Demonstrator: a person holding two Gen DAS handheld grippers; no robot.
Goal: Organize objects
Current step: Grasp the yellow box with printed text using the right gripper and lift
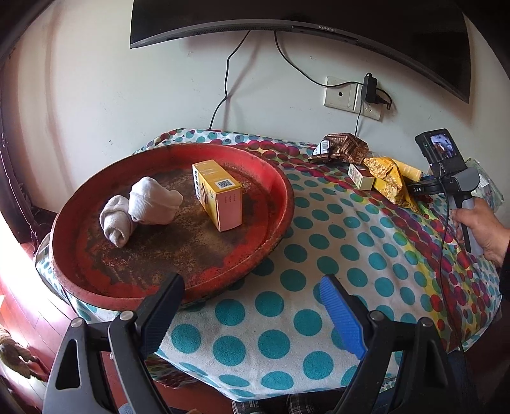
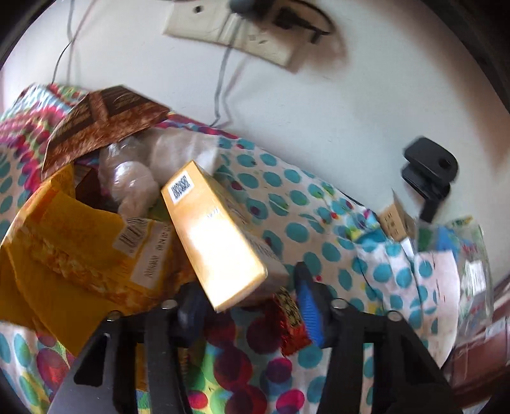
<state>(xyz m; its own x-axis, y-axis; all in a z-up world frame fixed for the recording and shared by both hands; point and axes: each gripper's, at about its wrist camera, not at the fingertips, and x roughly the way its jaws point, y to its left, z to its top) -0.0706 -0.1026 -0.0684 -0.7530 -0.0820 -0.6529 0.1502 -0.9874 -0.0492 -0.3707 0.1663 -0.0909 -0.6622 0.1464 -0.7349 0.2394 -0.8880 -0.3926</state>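
A round red tray [image 1: 280, 178] on the dotted tablecloth holds a yellow box [image 1: 218, 194] and two rolled white socks [image 1: 140, 207]. My left gripper [image 1: 251, 305] is open and empty, just in front of the tray's near rim. My right gripper [image 2: 248, 312] is open around the near end of a tilted yellow-orange box [image 2: 213, 235]; its jaws stand on either side of the box and do not grip it. Beside that box lie a yellow bag [image 2: 63, 254], a brown packet [image 2: 105, 124] and clear-wrapped items [image 2: 134, 181]. The right gripper's body shows in the left wrist view [image 1: 446, 181].
The table is covered by a dotted cloth [image 1: 318, 254]. A wall socket with a plugged adapter [image 1: 369, 90] and hanging cables sit behind the pile. A TV [image 1: 318, 19] hangs above. Plastic bags [image 2: 462, 261] and a black clip [image 2: 427, 172] lie at the table's right end.
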